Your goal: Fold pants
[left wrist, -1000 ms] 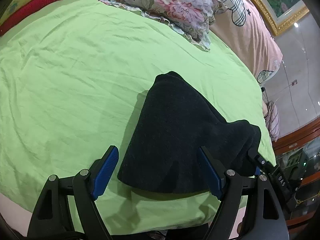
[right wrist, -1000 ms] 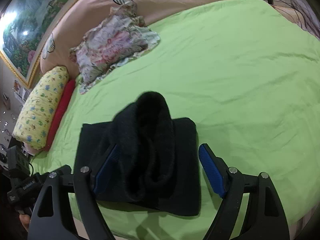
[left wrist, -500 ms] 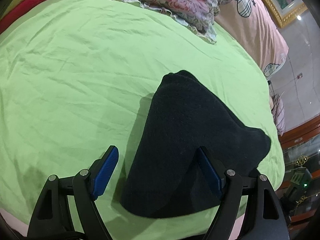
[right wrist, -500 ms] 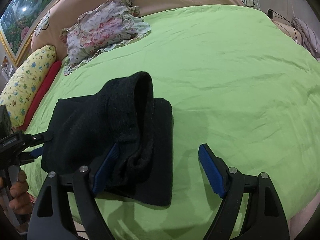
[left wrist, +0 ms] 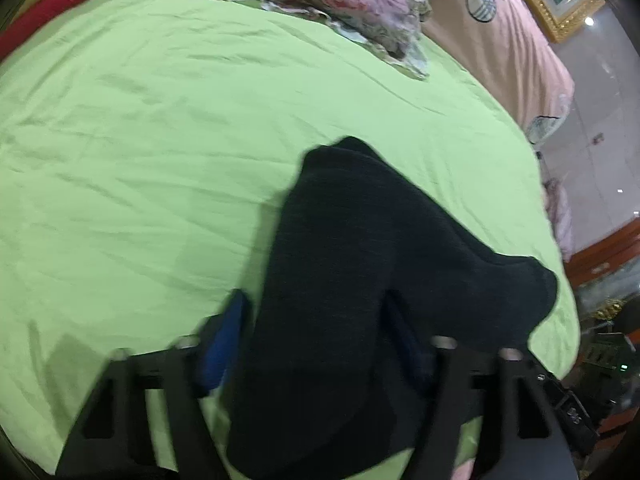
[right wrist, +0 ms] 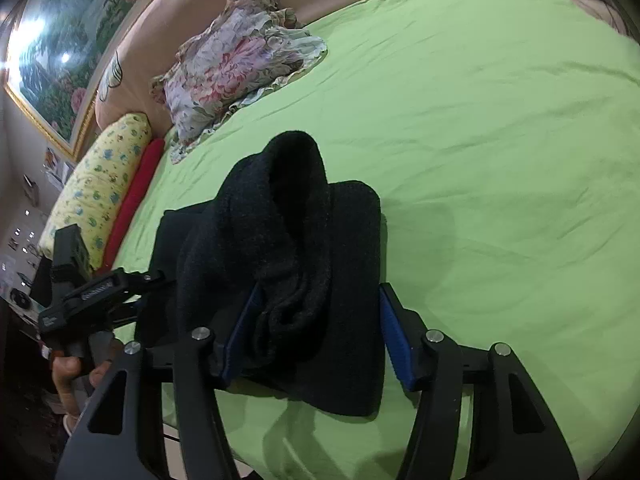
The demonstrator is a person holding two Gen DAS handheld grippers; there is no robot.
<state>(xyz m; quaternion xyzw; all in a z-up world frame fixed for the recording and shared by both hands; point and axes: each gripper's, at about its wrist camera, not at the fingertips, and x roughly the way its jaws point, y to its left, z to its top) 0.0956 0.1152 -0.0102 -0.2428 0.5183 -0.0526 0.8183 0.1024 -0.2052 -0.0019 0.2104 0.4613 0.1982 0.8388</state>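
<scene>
The black pants [left wrist: 360, 240] lie folded into a thick bundle near the front edge of the green bed sheet [left wrist: 140, 160]. My left gripper [left wrist: 316, 338] straddles the bundle's near left end; its jaws are closing with cloth between them, and the picture is blurred. The blue left pad sits at the cloth's edge and the other finger is half buried in fabric. In the right wrist view the pants [right wrist: 288, 216] show a raised fold on top. My right gripper [right wrist: 320, 336] brackets their right part, jaws closing, one pad against the fold and one at the outer edge.
A floral pillow [right wrist: 236, 68] lies at the head of the bed beside a yellow pillow [right wrist: 100, 184] and a red bolster [right wrist: 136, 196]. A hand [right wrist: 72, 368] holds the left gripper [right wrist: 92, 292] at the bed's edge. Wide green sheet [right wrist: 500, 160] stretches to the right.
Both pairs of jaws have narrowed around the pants. My left gripper has moved in and down over the bundle. My right gripper has shifted so the pants now sit between its fingers.
</scene>
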